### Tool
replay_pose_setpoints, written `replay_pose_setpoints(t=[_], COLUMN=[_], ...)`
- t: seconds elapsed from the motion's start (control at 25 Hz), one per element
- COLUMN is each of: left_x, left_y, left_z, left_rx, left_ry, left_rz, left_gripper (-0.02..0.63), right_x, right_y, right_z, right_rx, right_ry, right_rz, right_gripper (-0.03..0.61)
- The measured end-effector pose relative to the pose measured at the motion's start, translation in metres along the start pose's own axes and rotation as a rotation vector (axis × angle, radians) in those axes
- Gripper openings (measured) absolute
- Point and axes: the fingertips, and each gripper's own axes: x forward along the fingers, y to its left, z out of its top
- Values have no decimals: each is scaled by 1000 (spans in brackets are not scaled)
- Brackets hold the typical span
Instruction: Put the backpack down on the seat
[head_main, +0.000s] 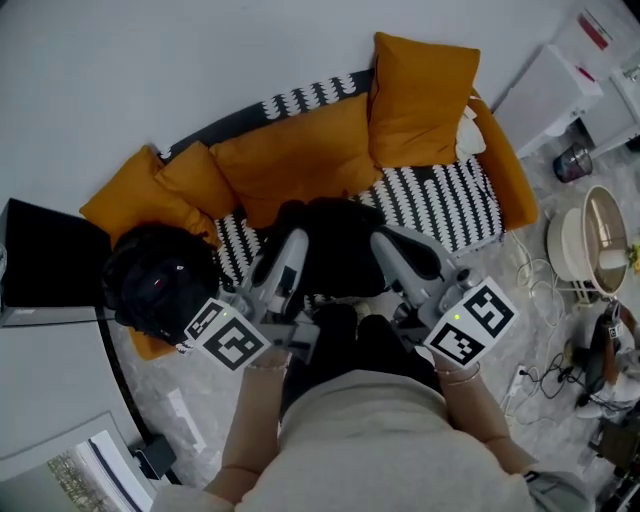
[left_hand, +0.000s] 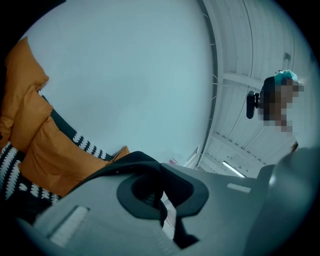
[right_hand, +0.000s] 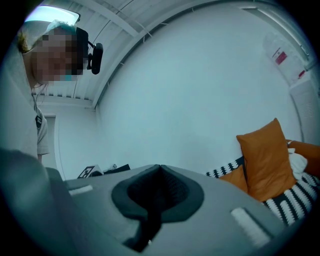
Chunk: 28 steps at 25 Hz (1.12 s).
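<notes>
The black backpack (head_main: 325, 250) hangs between my two grippers, in front of the sofa seat (head_main: 440, 205) with its black-and-white cover. My left gripper (head_main: 292, 243) is at its left side and my right gripper (head_main: 383, 240) at its right; both point up and away from me. In the left gripper view the gripper (left_hand: 162, 200) is shut, and a black strap (left_hand: 120, 162) runs over it into the pads. In the right gripper view the gripper (right_hand: 157, 200) is shut too, with dark woven fabric in the pads. The fingertips are hidden by the bag in the head view.
Orange cushions (head_main: 420, 95) (head_main: 290, 160) line the sofa back. A round black bag (head_main: 155, 280) lies at the sofa's left end beside a black box (head_main: 45, 265). To the right are a white round appliance (head_main: 590, 235), a white cabinet (head_main: 560, 90) and cables (head_main: 540, 375) on the floor.
</notes>
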Motion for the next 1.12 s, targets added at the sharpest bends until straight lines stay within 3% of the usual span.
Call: replay_pose_setpoints(t=[0.6, 0.92, 1.12], left_x=[47, 82, 110], left_y=[104, 158, 176], left_z=[24, 1, -28], left_rx=[1, -37, -66], left_ry=[126, 205, 250], left_rz=[56, 79, 37], left_gripper=[9, 9, 9], right_x=[86, 93, 90], right_y=[-57, -94, -128], right_z=[-36, -57, -86], right_rx=[111, 163, 224], right_ry=[74, 74, 95], right_rz=[-65, -155, -204], right_gripper=[3, 3, 3])
